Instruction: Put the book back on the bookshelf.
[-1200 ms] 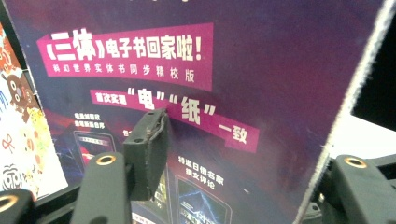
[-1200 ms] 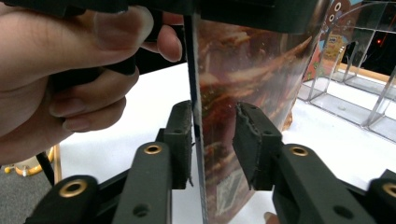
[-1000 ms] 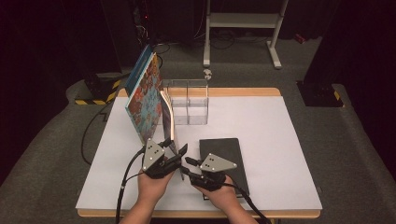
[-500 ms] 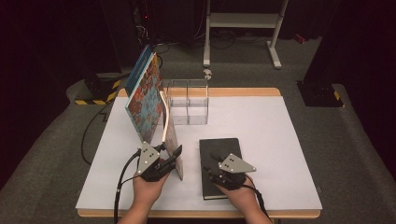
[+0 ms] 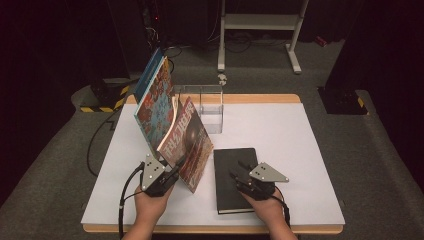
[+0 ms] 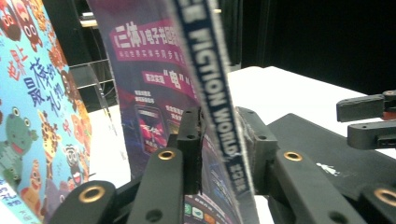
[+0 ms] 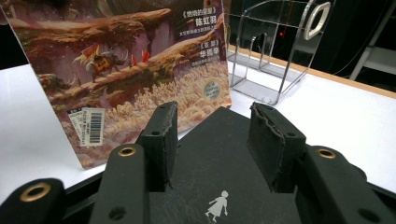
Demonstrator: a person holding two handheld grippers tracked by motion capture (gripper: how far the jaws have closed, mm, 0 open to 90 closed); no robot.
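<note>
Between the pads of my left gripper [image 6: 219,140] stands the spine edge of a science-fiction magazine [image 5: 189,142], and I can read "FICTION WORLD" in white on the blue spine running down through the jaws; the jaws have just been closing and now pinch the magazine by that edge. It stands upright on the white worktop [image 5: 300,150], near its front left, tilted a little against a bigger picture book [image 5: 154,102] with a pale blue cover full of cartoon animals and Chinese characters. On the magazine's purple cover there is more Chinese print that I cannot make out. From my right gripper view the back cover shows a painted landscape with riders, a white barcode label at its lower left corner and a round seal near the right edge. My right gripper [image 7: 212,135] hovers half open with nothing between its pads, just above a black notebook [image 5: 235,175] that lies flat right of the magazine and bears a small white figure. Behind them stands a wire book rack [image 5: 207,105].
</note>
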